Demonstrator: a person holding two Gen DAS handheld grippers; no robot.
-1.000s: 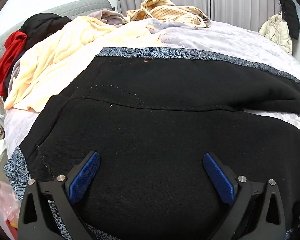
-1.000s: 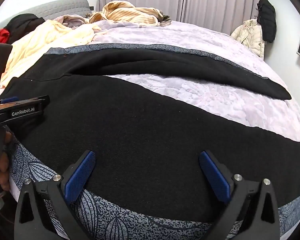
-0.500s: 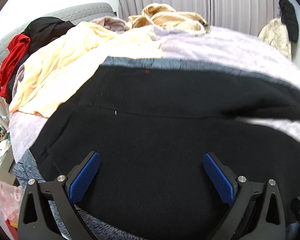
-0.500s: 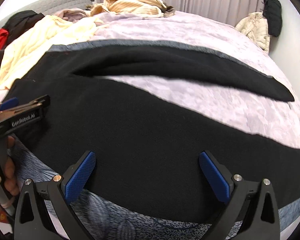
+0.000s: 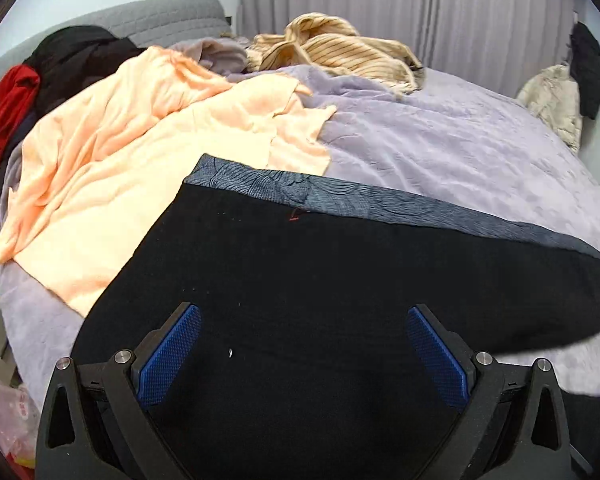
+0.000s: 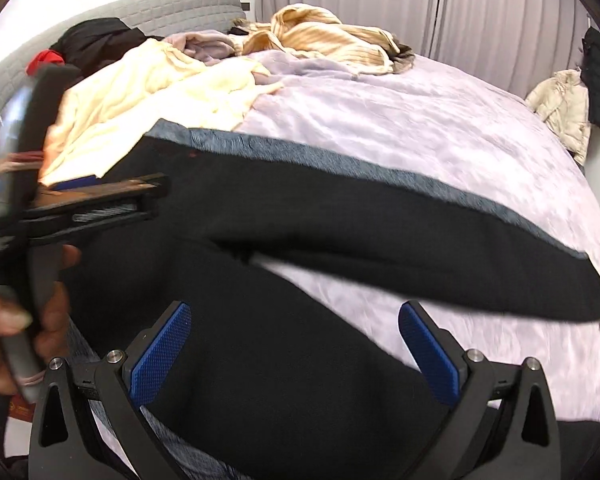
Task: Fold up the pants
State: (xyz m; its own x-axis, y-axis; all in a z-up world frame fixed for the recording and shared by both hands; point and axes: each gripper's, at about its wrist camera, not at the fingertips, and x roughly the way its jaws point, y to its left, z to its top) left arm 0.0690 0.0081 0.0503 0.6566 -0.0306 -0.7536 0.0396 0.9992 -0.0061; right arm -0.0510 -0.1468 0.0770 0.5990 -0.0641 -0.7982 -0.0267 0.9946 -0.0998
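Observation:
Black pants [image 5: 320, 288] with a blue-grey patterned side stripe [image 5: 340, 196] lie spread on a lilac bed [image 5: 460, 140]. In the right wrist view the pants [image 6: 300, 220] show both legs parted, the far leg ending at the right [image 6: 560, 292]. My left gripper [image 5: 304, 352] is open, its blue pads above the waist area, nothing between them. My right gripper [image 6: 292, 348] is open above the near leg. The left gripper also shows in the right wrist view [image 6: 80, 212], held by a hand at the left.
A peach sheet [image 5: 140, 152] lies left of the pants. Striped beige clothing [image 5: 340, 52], black and red garments [image 5: 40, 80] pile near the grey headboard [image 6: 160, 8]. A cream jacket [image 6: 560, 104] hangs at the right by grey curtains.
Both grippers have moved forward and up over the pants, towards the far leg and waist. Both stay open. The pants lie much as before.

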